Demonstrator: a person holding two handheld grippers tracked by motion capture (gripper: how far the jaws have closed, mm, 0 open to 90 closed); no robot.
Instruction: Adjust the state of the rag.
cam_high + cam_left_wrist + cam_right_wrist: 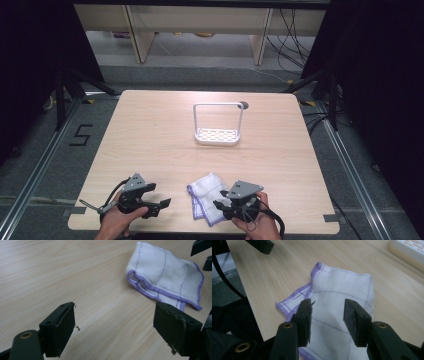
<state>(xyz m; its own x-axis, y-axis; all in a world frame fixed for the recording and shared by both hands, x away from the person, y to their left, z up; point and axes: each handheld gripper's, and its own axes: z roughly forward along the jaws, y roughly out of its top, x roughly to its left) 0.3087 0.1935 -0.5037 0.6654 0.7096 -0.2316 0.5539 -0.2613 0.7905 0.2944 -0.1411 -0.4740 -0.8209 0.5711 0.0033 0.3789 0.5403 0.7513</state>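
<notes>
My right gripper [226, 203] sits over the near right part of the folded white cloth with purple stitched edging [206, 195] in the high view, so that part stays hidden under it. In the right gripper view the cloth's near end runs off the bottom edge between my jaws, and whether my pads touch the fabric I cannot tell. The white slotted plastic tray with a wire frame handle [409, 250] is blurred and cut off at the top right corner there. In the left gripper view the cloth's right end slips behind my dark jaw pad.
</notes>
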